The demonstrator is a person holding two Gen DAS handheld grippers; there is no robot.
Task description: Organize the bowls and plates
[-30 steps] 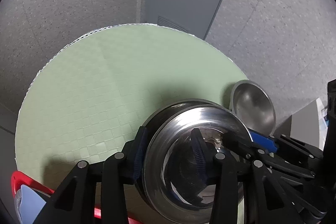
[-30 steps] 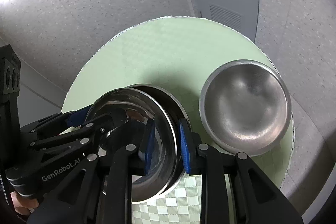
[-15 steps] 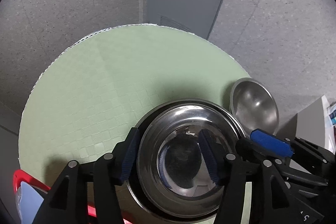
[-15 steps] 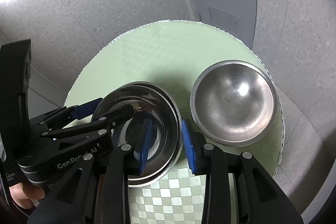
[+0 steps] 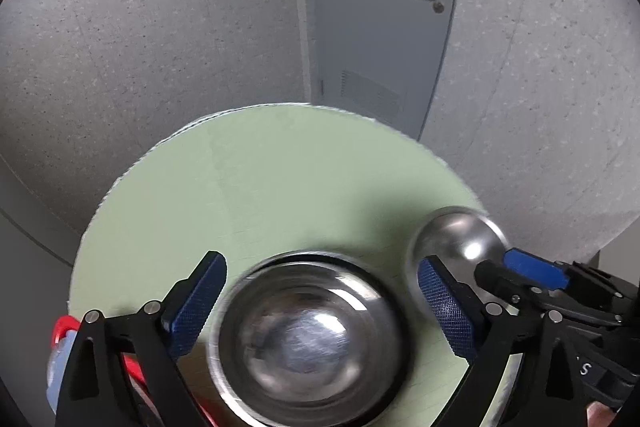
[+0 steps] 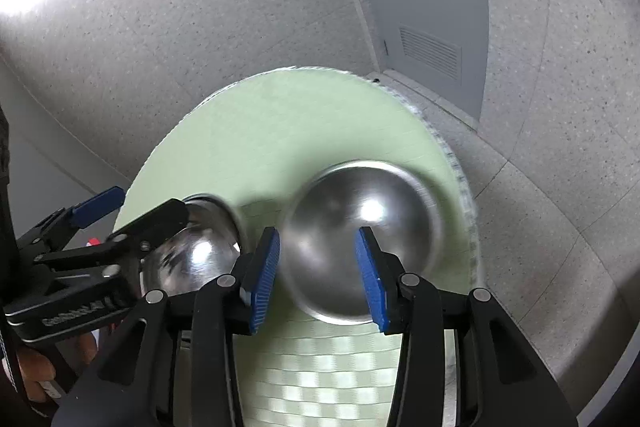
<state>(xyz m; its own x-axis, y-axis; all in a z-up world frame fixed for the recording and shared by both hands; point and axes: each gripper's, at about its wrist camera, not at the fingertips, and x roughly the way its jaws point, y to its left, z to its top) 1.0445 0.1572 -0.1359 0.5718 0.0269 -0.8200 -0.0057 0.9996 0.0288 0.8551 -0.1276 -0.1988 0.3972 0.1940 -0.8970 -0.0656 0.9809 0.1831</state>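
Two nested steel bowls [image 5: 308,339] rest on the round green table [image 5: 260,179], blurred by motion. My left gripper [image 5: 320,307] hovers above them, its jaws opening wide, the stack showing between the fingers with neither pad touching it. A single steel bowl [image 6: 360,227] lies to the right of the stack [image 6: 196,255]. My right gripper [image 6: 316,279] hangs over that bowl's near rim, jaws opening, pads clear of the metal. The single bowl [image 5: 456,239] also shows in the left wrist view, as does the right gripper [image 5: 532,271].
A red-rimmed object [image 5: 60,327] pokes out at the table's near left edge. A grey door [image 5: 384,27] and speckled floor lie beyond the table. A person's hand [image 6: 36,375] holds the left gripper [image 6: 144,205].
Both grippers released the stacked bowls' rims and pulled back and up. The left jaws spread wide. The right gripper shifted right, over the single bowl.
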